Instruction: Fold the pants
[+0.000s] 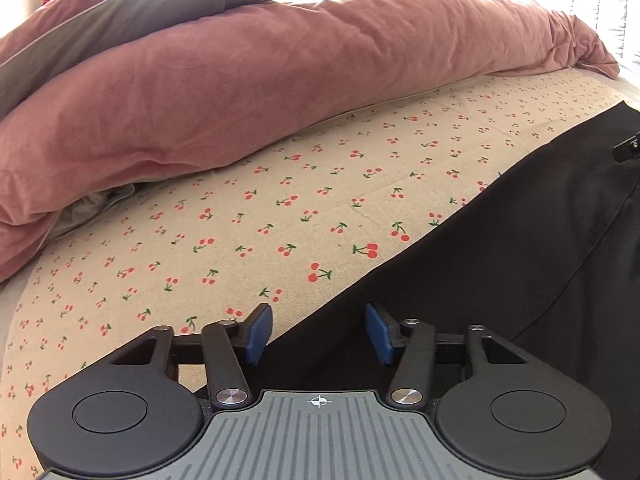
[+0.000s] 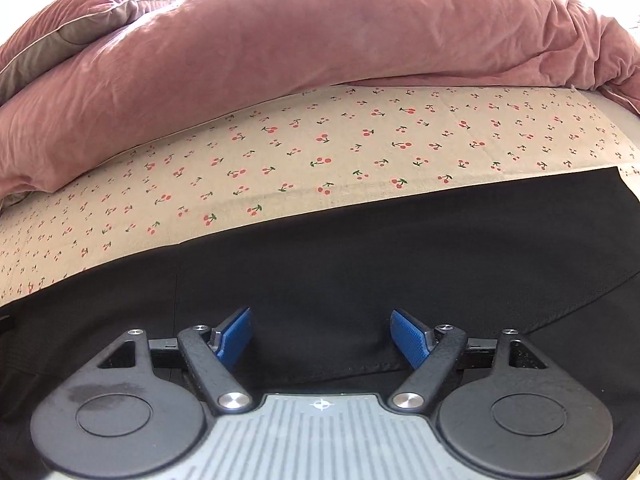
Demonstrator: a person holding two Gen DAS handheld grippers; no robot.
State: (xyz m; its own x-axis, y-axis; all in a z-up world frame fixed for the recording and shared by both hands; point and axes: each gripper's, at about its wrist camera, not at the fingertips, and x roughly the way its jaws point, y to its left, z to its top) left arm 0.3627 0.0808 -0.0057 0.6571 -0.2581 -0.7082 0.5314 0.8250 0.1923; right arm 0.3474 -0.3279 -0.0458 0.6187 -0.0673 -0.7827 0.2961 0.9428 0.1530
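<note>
Black pants (image 1: 520, 260) lie flat on a cherry-print sheet (image 1: 260, 208), filling the lower right of the left wrist view. My left gripper (image 1: 319, 334) is open, its blue pads apart over the slanting edge of the pants, with nothing pressed between them. A small black part of the other gripper (image 1: 629, 146) shows at the right edge. In the right wrist view the pants (image 2: 360, 260) spread across the lower half. My right gripper (image 2: 322, 336) stands open over the fabric near a fold edge, its pads clear of the cloth.
A bulky pink duvet (image 1: 240, 80) is heaped along the far side of the bed, with a pink and grey pillow (image 1: 140, 0) on it. The same duvet (image 2: 280, 40) borders the strip of sheet (image 2: 320, 148) beyond the pants.
</note>
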